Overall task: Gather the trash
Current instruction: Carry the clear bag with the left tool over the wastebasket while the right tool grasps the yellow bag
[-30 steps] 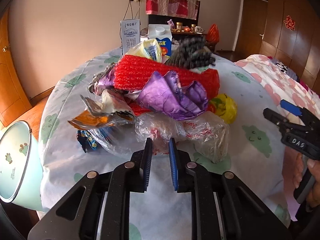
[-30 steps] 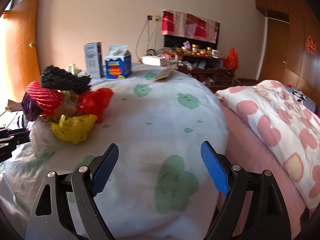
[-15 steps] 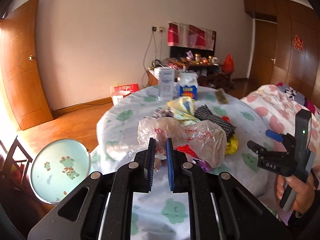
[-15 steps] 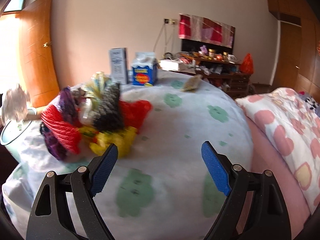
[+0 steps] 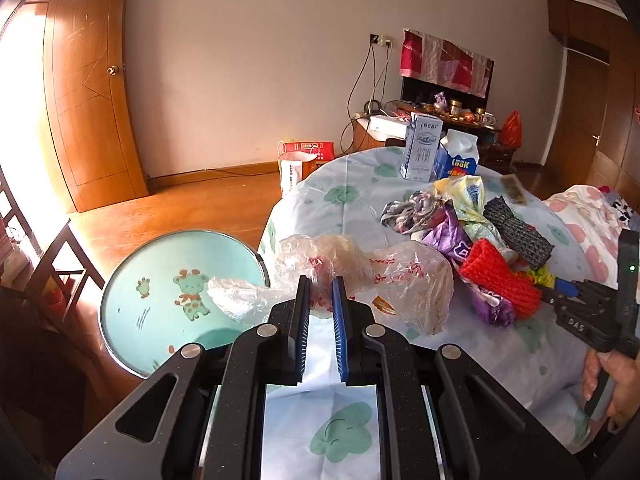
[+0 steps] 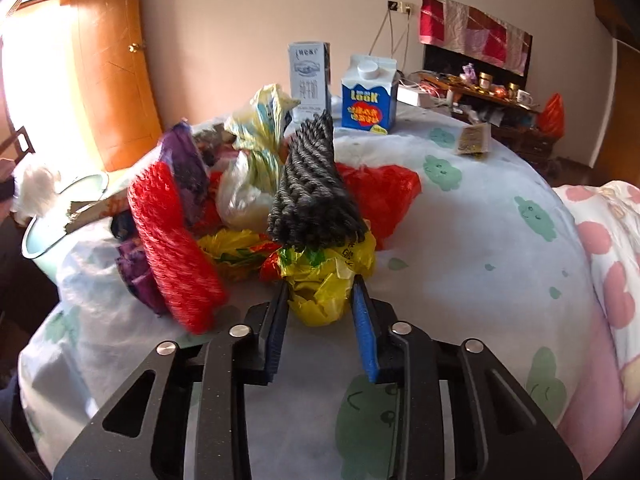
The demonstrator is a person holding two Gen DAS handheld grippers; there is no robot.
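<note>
My left gripper (image 5: 320, 284) is shut on a crumpled clear plastic bag (image 5: 392, 276) with red print, held up over the table's near edge, beside the teal bin (image 5: 160, 292) with a giraffe picture. The trash pile lies on the round table (image 6: 480, 240): a red foam net (image 6: 176, 248), a grey foam net (image 6: 316, 196), a purple wrapper (image 5: 448, 236) and a red bag (image 6: 384, 192). My right gripper (image 6: 321, 280) is closing on a yellow plastic bag (image 6: 332, 264) at the pile's front, and its pads touch the bag's sides. The right gripper (image 5: 560, 294) also shows at the right in the left wrist view.
Two cartons, one blue (image 6: 368, 96) and one white (image 6: 310, 76), stand at the table's far side, with a small packet (image 6: 474, 140) to their right. A pink flowered quilt (image 6: 600, 248) lies right of the table. A chair (image 5: 52, 264) and a wooden door (image 5: 92, 112) are on the left.
The left gripper has pulled back and up with the clear bag, bringing the bin into view. The right gripper has reached the pile and its wide jaws have narrowed onto the yellow bag.
</note>
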